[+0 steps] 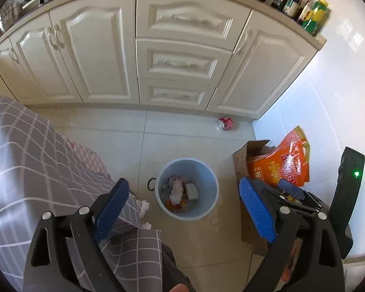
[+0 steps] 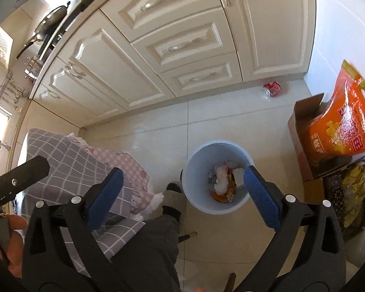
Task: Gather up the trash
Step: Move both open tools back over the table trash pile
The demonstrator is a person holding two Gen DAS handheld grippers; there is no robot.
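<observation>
Left gripper (image 1: 183,206): I see its fingers apart, nothing between them.
Right gripper (image 2: 182,192): fingers apart, likewise.
Bin (image 1: 211,189): trash inside.
Can (image 1: 225,123): on the floor, twelve o'clock of bin.

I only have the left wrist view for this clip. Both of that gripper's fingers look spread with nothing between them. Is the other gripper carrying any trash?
Observer: No. In the right wrist view the right gripper is open too, with nothing between its fingers; the blue bin sits on the floor below it.
Operator: I see a red crushed can by the cabinets. Any other loose trash?
Observer: The red can is the only loose piece on the open floor there as well.
Operator: What's beyond the cardboard box on my right?
Observer: Beside the box with the orange bag, the right view shows a dark and yellow patterned bundle your view lacks.
</observation>
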